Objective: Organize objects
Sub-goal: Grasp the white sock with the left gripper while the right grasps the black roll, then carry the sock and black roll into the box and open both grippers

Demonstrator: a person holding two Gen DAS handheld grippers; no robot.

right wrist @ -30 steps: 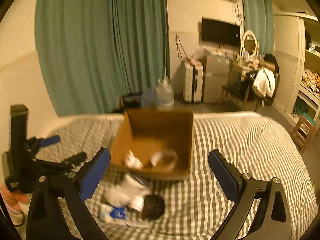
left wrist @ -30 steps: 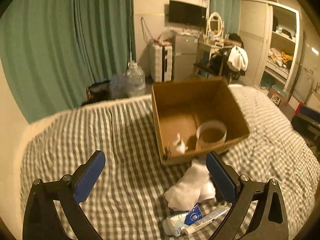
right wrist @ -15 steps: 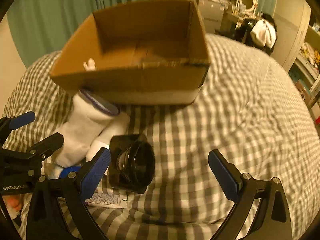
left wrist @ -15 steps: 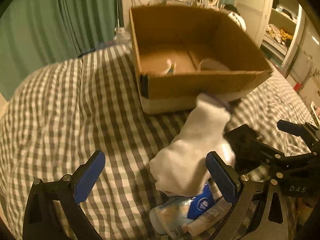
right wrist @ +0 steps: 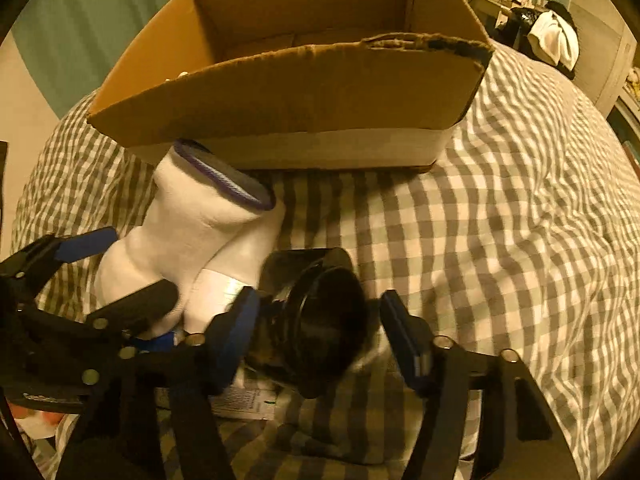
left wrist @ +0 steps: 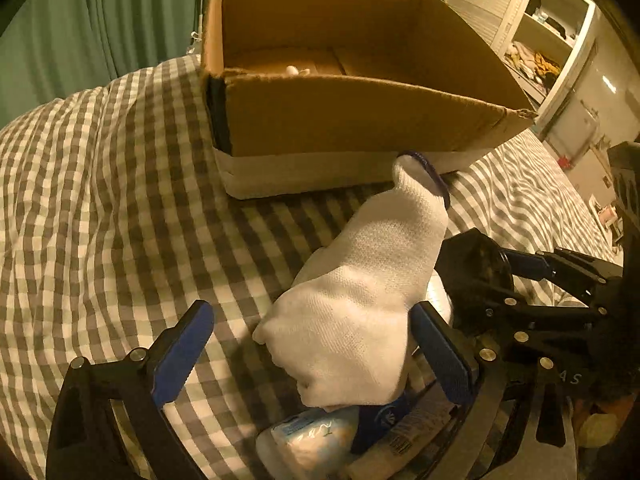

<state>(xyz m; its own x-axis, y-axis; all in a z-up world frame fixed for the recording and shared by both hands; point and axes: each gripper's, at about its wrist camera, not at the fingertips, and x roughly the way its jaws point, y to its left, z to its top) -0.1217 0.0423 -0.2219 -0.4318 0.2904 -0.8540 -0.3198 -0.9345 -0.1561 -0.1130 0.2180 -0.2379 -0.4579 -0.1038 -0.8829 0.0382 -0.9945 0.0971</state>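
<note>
Right claw (right wrist: 316, 332) closes around black jar (right wrist: 320, 320), perhaps touching; left claw (left wrist: 312, 356) gapes beside white sock (left wrist: 360, 312).

Both wrist views close, down onto bed (left wrist: 100, 184)

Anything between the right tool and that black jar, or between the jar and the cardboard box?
Nothing blocks the right tool: its jaws are closing around the black jar. Toward the cardboard box, only its near wall must be cleared; the white sock lies left.

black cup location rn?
Right wrist view, centre: black cup lies on the bed between the closing right gripper fingers, right of the white sock.
</note>
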